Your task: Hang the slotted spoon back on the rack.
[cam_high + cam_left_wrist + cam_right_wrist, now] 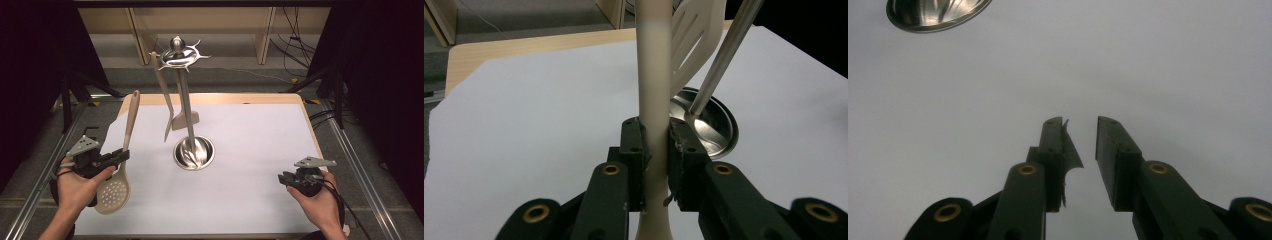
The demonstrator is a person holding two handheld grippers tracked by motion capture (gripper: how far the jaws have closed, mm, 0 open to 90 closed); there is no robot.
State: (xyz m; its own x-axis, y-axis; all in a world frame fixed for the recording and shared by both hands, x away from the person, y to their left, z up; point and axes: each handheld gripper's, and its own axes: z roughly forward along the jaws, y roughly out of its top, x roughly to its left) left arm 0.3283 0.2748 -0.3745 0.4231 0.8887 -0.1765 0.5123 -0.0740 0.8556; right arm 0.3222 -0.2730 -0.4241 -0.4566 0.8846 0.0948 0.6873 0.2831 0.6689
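**Skimmer gripped, rack hook next**

Black fingers [655, 150] of our left gripper [121, 155] clamp the cream handle of a slotted skimmer [116, 190]; handle runs up between both pads, perforated bowl hangs below the hand, above the white worktop [260, 150]. We judge we're mid-carry twd the steel utensil rack [186, 100], where a spatula [181, 117] already hangs. Next: lift, bring the handle end to a free hook up top. Right gripper [284, 178] idle near the worktop's right edge, fingers apart, nothing between.
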